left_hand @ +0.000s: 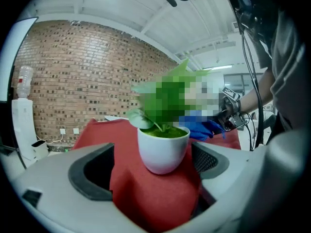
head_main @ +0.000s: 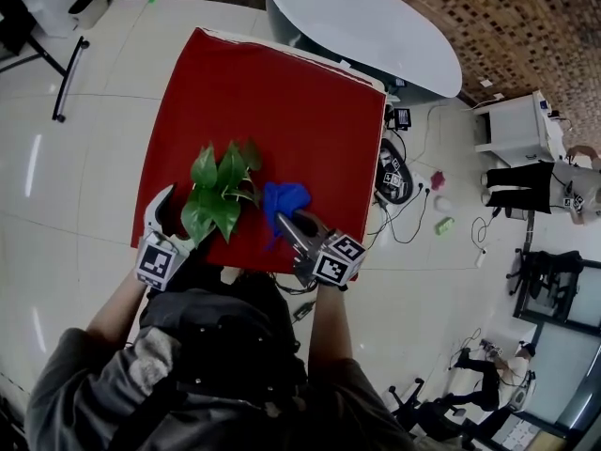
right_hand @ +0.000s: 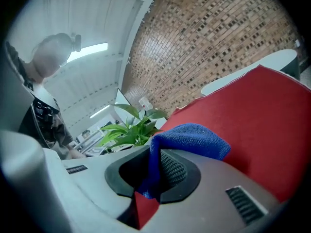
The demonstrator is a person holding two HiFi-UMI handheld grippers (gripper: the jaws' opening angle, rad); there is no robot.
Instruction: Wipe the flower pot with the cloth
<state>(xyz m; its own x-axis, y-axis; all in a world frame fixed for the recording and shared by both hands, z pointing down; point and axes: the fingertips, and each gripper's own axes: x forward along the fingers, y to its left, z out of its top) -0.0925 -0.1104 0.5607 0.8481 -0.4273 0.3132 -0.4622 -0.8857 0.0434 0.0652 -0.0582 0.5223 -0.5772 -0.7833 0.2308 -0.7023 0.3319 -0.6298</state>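
- A red-covered table (head_main: pixel 272 111) fills the upper middle of the head view. The person's arms reach up to its near edge from the bottom of the frame.
- The flower pot (left_hand: pixel 163 149) is white and stands upright on the red cover near that near edge. In the head view it is hidden under the plant's green leaves (head_main: pixel 221 191), left of centre.
- The left gripper (left_hand: pixel 153 164) has its jaws spread wide, with the pot standing in the gap between them. The right-hand pad sits just beside the pot wall, and I cannot tell whether it touches.
- The right gripper (right_hand: pixel 153 169) is clenched on the blue cloth (right_hand: pixel 189 140), which is pinched between the pads and bunches out past the tips.
- In the head view the cloth lies just right of the leaves, low on the red cover.
- In the left gripper view the cloth shows behind the pot, at its right.
- A white oval table (head_main: pixel 366 26) stands beyond the red one, at the upper right of the head view.
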